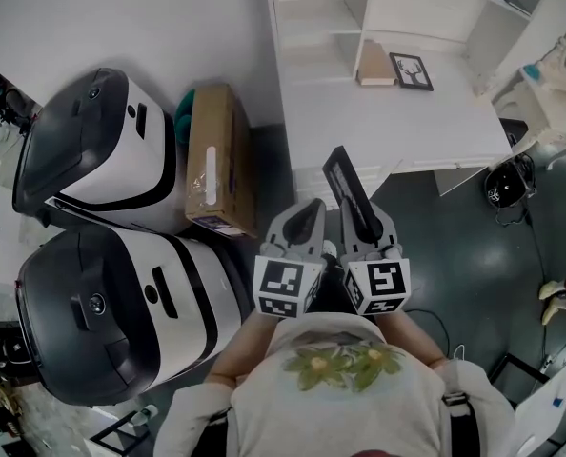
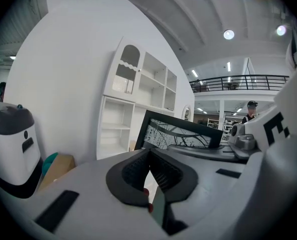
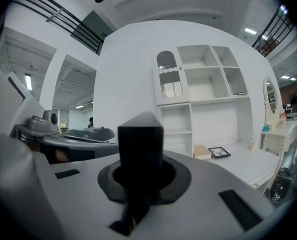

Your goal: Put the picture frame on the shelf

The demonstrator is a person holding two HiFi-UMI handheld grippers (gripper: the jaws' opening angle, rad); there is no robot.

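A black picture frame (image 1: 350, 190) stands edge-up in my right gripper (image 1: 363, 223), which is shut on its lower part. In the right gripper view the frame's dark edge (image 3: 141, 146) fills the gap between the jaws. From the left gripper view its branch-pattern face (image 2: 181, 134) shows just to the right. My left gripper (image 1: 304, 223) sits beside the right one, shut on nothing, its pads (image 2: 161, 176) pressed together. Both are close to my body. The white shelf unit (image 1: 316, 22) stands ahead, with open compartments (image 3: 203, 86).
A white desk top (image 1: 397, 122) joins the shelf and carries a small framed antler picture (image 1: 411, 70) and a tan book (image 1: 375, 63). Two large white-and-black machines (image 1: 97, 150) and a cardboard box (image 1: 218, 160) stand left. A black helmet (image 1: 503, 184) lies on the dark floor, right.
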